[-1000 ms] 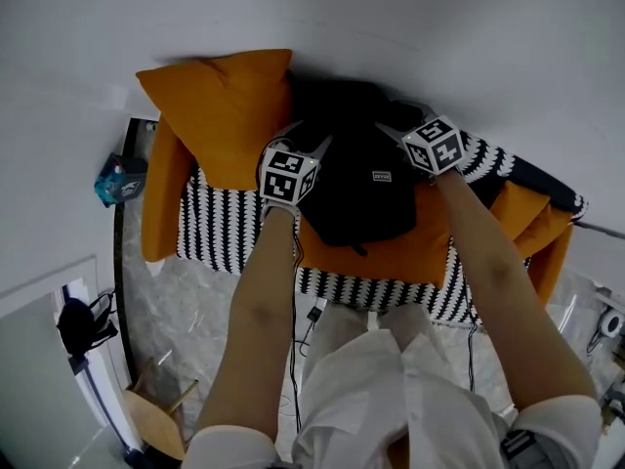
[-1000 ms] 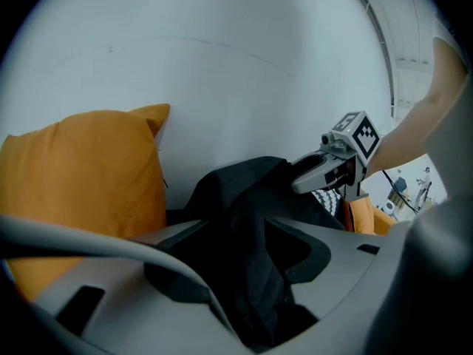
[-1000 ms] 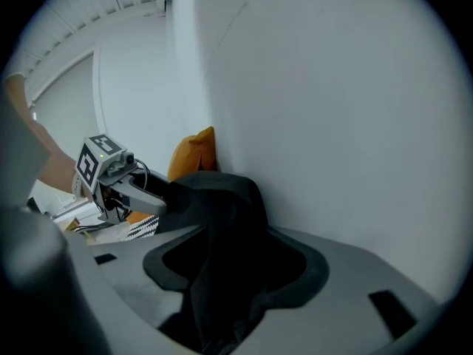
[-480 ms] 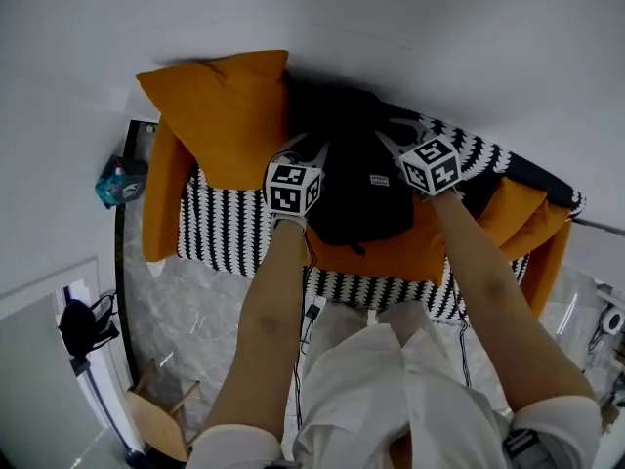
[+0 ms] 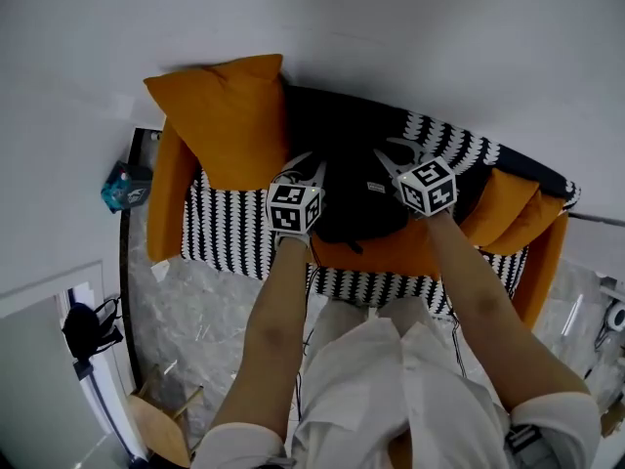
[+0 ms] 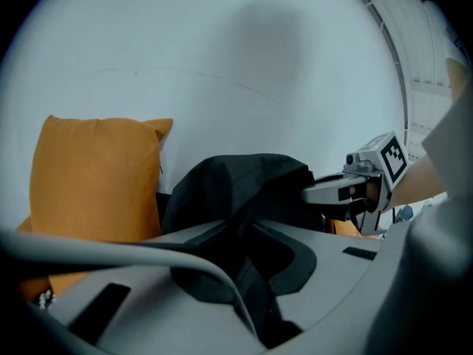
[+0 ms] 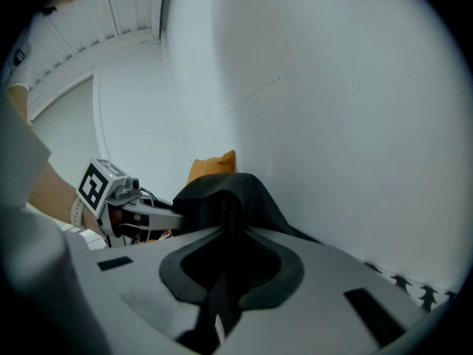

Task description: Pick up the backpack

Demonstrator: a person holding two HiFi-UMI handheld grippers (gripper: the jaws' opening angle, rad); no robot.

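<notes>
The black backpack (image 5: 354, 179) stands on the orange sofa against the wall. My left gripper (image 5: 302, 170) grips its left side and my right gripper (image 5: 395, 157) its right side. In the left gripper view black backpack fabric (image 6: 244, 191) runs between the jaws of the left gripper (image 6: 247, 261), which are closing and pinch it. In the right gripper view a strap-like fold of the backpack (image 7: 222, 198) is pinched in the right gripper (image 7: 222, 276), whose jaws are also closing. Each gripper view shows the other gripper at the bag's far side: the right gripper (image 6: 347, 191) and the left gripper (image 7: 144, 217).
A big orange pillow (image 5: 229, 115) leans at the sofa's left end, right beside the bag. A black-and-white patterned throw (image 5: 225, 228) covers the seat. More orange cushions (image 5: 508, 208) lie at the right. A white wall rises close behind. A wooden stool (image 5: 161, 423) stands on the floor.
Both grippers have closed onto the backpack and drawn back toward the person. The bag's top has come away from the wall with them.
</notes>
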